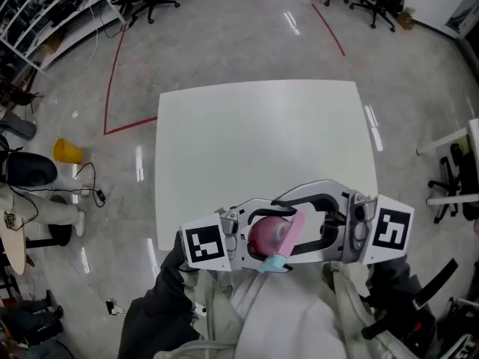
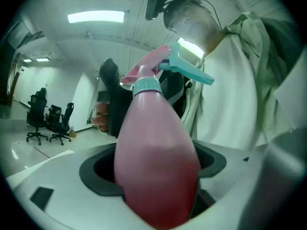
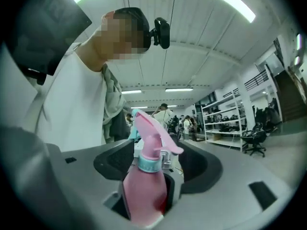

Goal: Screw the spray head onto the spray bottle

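1. Person stands at the near edge of a white table (image 1: 254, 140) and holds both grippers level, close to the chest, tips facing each other.
2. Pink spray bottle (image 1: 263, 234) is off the table, up between the two grippers, just in front of the person's white top (image 1: 288, 313).
3. Left gripper (image 1: 251, 236): jaws spread wide and clamped on the bottle's fat body. In the left gripper view the body fills the gap from pad to pad.
4. Right gripper (image 3: 158, 163): jaws wide apart. The bottle stands between them, but there is clear space at each side and the pads are not pressing on it.
5. Spray head (image 2: 148, 71) sits on the bottle's neck, with the teal collar (image 2: 147, 85) at the join. Cannot tell whether it is screwed fully home.
6. Teal nozzle (image 2: 187, 70) points toward the person; the pink trigger hangs on the far side.
7. Floor: red tape line (image 1: 112, 88) left of the table, yellow object (image 1: 67, 152) beyond it.
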`<move>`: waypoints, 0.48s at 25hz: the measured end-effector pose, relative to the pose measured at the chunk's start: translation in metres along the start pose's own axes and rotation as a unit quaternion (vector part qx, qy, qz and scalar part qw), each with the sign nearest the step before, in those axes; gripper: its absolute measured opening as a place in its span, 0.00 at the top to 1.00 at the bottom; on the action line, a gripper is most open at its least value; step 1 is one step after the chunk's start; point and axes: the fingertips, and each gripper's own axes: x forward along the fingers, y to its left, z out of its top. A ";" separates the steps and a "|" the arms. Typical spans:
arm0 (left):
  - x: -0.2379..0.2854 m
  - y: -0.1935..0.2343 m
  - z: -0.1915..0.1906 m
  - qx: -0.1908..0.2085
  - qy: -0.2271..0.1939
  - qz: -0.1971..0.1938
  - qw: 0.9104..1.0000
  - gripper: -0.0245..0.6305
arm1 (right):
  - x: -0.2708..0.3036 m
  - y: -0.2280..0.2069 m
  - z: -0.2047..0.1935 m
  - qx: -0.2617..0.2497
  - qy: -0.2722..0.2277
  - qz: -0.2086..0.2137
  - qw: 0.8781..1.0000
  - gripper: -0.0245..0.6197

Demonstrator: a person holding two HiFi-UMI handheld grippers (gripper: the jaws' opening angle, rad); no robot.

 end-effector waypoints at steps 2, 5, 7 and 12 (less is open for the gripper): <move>0.002 0.005 0.002 -0.010 -0.014 0.005 1.000 0.31 | 0.001 -0.003 0.004 -0.002 -0.017 -0.003 1.000 0.56; -0.006 0.028 0.002 -0.026 -0.025 0.060 0.998 0.31 | -0.008 -0.019 0.009 0.001 -0.035 -0.048 0.998 0.74; -0.010 0.049 -0.007 -0.016 -0.007 0.116 0.993 0.31 | -0.011 -0.034 0.003 0.002 -0.025 -0.090 0.996 0.77; -0.020 0.100 -0.043 0.039 0.072 0.264 0.961 0.31 | -0.018 -0.066 -0.032 0.030 0.028 -0.196 0.980 0.77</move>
